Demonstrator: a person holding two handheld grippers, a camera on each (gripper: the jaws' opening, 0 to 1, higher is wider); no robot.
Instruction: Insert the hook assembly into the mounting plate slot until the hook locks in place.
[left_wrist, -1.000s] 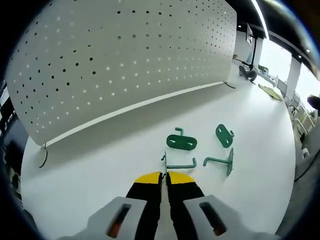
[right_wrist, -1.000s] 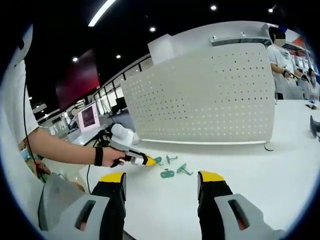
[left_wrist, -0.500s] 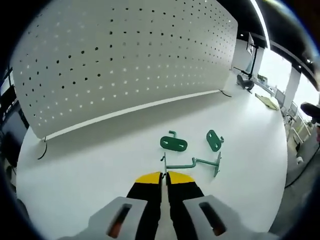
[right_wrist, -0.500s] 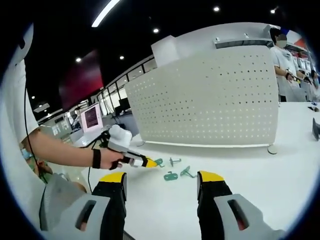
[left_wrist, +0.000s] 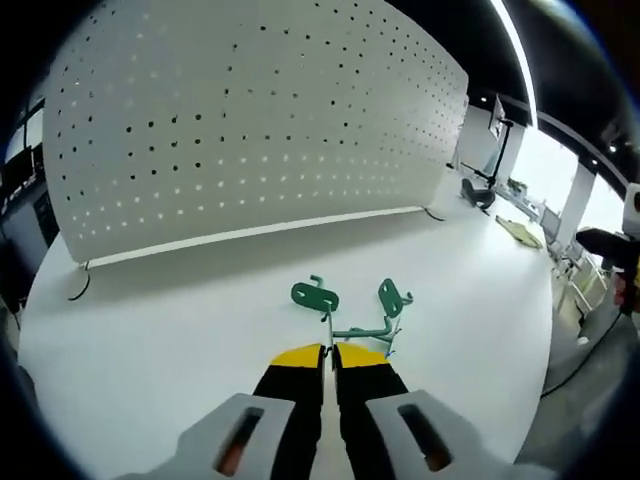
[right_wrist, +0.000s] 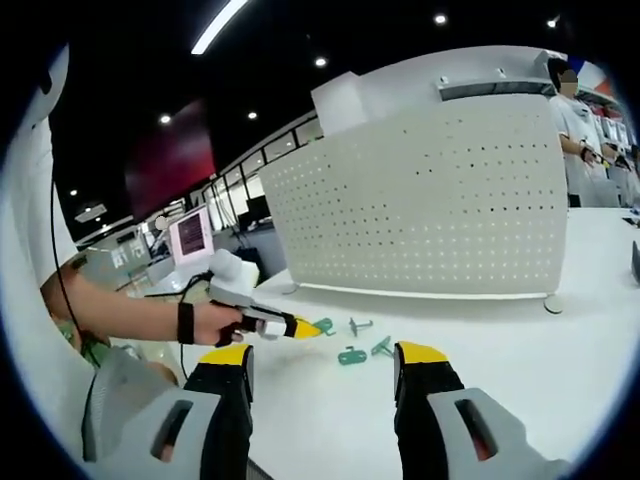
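My left gripper (left_wrist: 328, 347) is shut on a green hook (left_wrist: 352, 331) by its small end plate, and the rod sticks out to the right of the jaws. Just beyond it on the white table lie two green slotted mounting plates (left_wrist: 315, 295) (left_wrist: 393, 296) and a second hook (left_wrist: 389, 342). In the right gripper view a hand holds the left gripper (right_wrist: 300, 327) with the green hook (right_wrist: 322, 326) at its yellow tip, beside the loose green parts (right_wrist: 352, 355). My right gripper (right_wrist: 325, 365) stands open and empty, short of those parts.
A white perforated panel (left_wrist: 250, 130) stands upright along the back of the table (left_wrist: 150, 310). The same panel (right_wrist: 430, 210) has a round foot at its right end. A monitor (right_wrist: 190, 235) stands at the far left and a person (right_wrist: 578, 110) stands behind the panel.
The left view has tilted, and the loose plates and second hook now sit closer to the held hook. In the right view the left gripper has drifted slightly right.
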